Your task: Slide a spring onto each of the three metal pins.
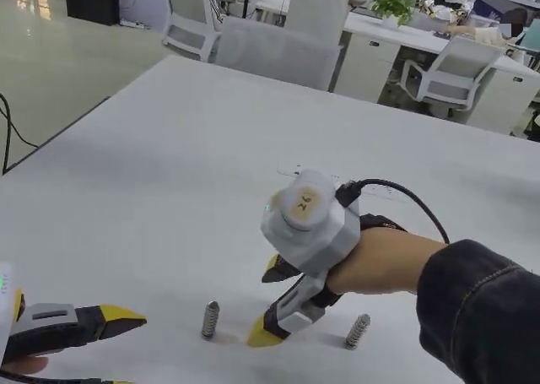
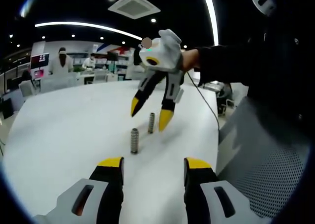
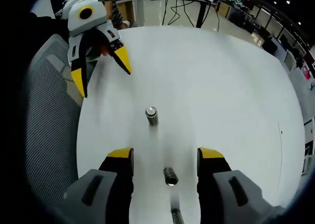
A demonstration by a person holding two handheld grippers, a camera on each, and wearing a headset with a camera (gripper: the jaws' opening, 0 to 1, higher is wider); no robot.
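On the white table (image 1: 211,148) stand upright springs on pins: one on the left (image 1: 210,319), one on the right (image 1: 358,331). My right gripper (image 1: 267,304) points down at the table between them, open and holding nothing. In the right gripper view a spring (image 3: 170,176) stands just past its open jaws (image 3: 166,154), another spring (image 3: 151,115) farther out, and a third (image 3: 177,216) at the bottom edge. My left gripper (image 1: 118,350) hovers open at the lower left. Its own view has two springs (image 2: 134,140) (image 2: 151,122) ahead of its open jaws (image 2: 153,163).
The table's left edge (image 1: 59,131) drops to the floor. Grey office chairs (image 1: 278,51), desks, a green plant (image 1: 393,4) and people stand behind the table. A mesh chair back (image 3: 51,111) sits close by the person. A black cable (image 1: 413,200) trails from the right gripper.
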